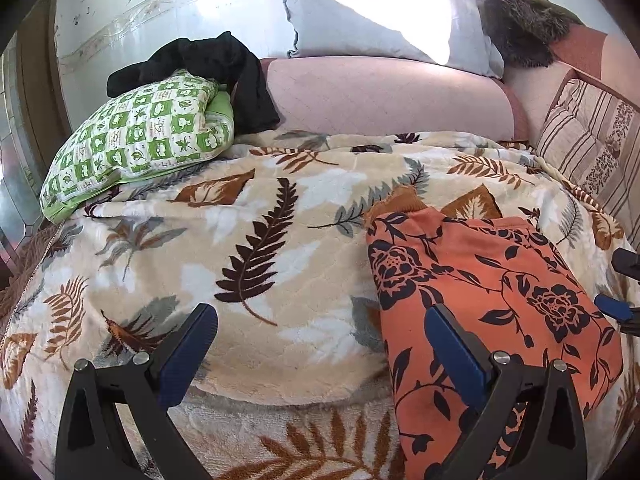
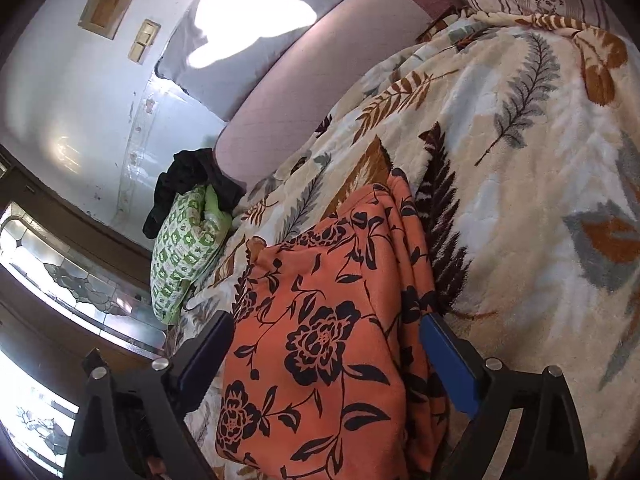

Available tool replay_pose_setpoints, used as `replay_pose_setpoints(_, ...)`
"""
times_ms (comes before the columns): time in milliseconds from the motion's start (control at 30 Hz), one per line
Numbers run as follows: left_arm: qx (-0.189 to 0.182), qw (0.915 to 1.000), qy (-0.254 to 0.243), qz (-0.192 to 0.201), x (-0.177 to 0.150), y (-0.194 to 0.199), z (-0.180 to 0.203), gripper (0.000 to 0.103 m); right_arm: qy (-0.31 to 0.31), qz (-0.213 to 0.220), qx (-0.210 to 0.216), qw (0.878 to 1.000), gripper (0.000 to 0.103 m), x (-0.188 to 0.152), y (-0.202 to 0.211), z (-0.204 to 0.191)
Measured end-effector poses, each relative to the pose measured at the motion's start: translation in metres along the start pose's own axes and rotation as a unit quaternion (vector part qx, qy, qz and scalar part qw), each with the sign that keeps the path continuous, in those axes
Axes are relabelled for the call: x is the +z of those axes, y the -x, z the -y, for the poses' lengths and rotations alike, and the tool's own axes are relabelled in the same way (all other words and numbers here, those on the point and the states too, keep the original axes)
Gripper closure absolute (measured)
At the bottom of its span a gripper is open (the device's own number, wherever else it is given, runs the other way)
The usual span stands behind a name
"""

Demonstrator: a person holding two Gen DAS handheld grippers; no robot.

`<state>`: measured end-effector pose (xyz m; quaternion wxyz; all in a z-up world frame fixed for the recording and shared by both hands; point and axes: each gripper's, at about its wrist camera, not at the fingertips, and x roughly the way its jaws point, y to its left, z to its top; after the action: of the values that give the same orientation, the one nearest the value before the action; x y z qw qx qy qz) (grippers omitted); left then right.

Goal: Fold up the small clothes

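Observation:
An orange garment with a black flower print lies folded on the leaf-patterned blanket. It also shows in the right wrist view. My left gripper is open above the blanket at the garment's left edge, its right finger over the cloth. My right gripper is open, its fingers on either side of the garment, holding nothing. The right gripper's blue tips show in the left wrist view at the garment's right edge.
A green checked pillow with a black garment on it lies at the back left. A pink bolster, a grey pillow and a striped cushion line the back and right. The wall stands behind.

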<state>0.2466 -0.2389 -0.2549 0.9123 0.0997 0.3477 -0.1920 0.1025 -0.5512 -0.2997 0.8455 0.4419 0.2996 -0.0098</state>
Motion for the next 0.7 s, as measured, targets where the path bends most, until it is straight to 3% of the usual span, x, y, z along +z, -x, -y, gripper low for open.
replay_pose_setpoints(700, -0.004, 0.9999, -0.012, -0.006, 0.002, -0.01, 0.011, 0.0, -0.01, -0.025, -0.006, 1.0, 0.008, 0.001, -0.009, 0.015)
